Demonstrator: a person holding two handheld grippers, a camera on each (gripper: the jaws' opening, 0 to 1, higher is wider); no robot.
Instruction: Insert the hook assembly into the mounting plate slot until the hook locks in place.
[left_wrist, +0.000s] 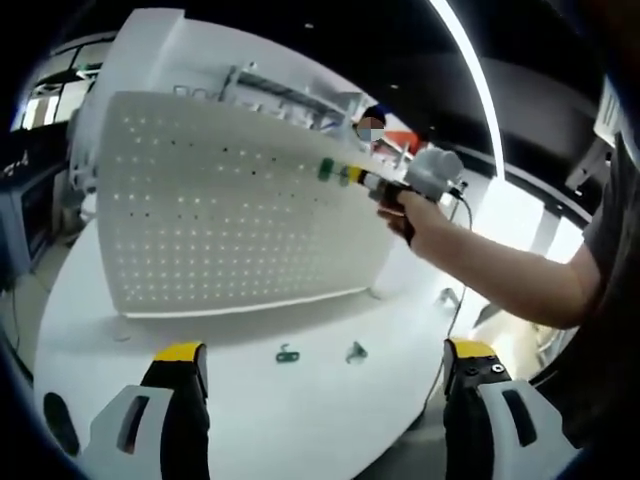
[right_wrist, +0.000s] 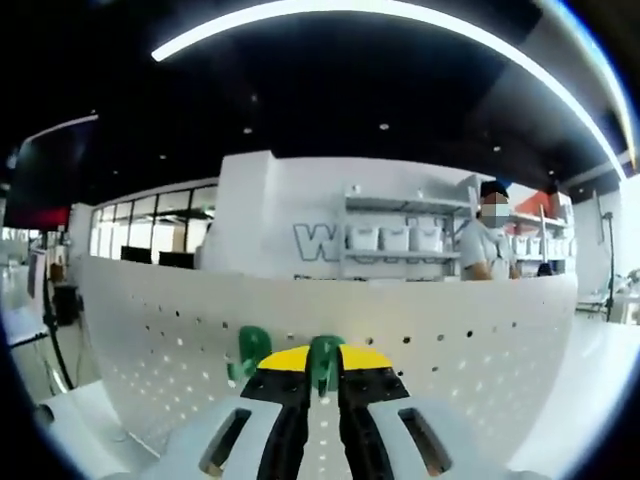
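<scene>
A white pegboard mounting plate (left_wrist: 220, 220) stands upright on the round white table (left_wrist: 300, 420). A person's hand holds my right gripper (left_wrist: 354, 177) up to the plate's upper right part. Its yellow-tipped jaws are shut on a green hook (right_wrist: 325, 360), pressed at the plate's holes (right_wrist: 460, 340). A second green hook (right_wrist: 250, 348) sits in the plate just left of it, also seen as a green hook (left_wrist: 325, 169) in the left gripper view. My left gripper (left_wrist: 325, 385) hangs wide open over the table with nothing between its jaws.
Two small loose metal hooks (left_wrist: 288, 353) (left_wrist: 355, 351) lie on the table in front of the plate. The person's arm (left_wrist: 500, 270) reaches in from the right. Behind the plate are shelves (right_wrist: 395, 235) and another person (right_wrist: 485, 245).
</scene>
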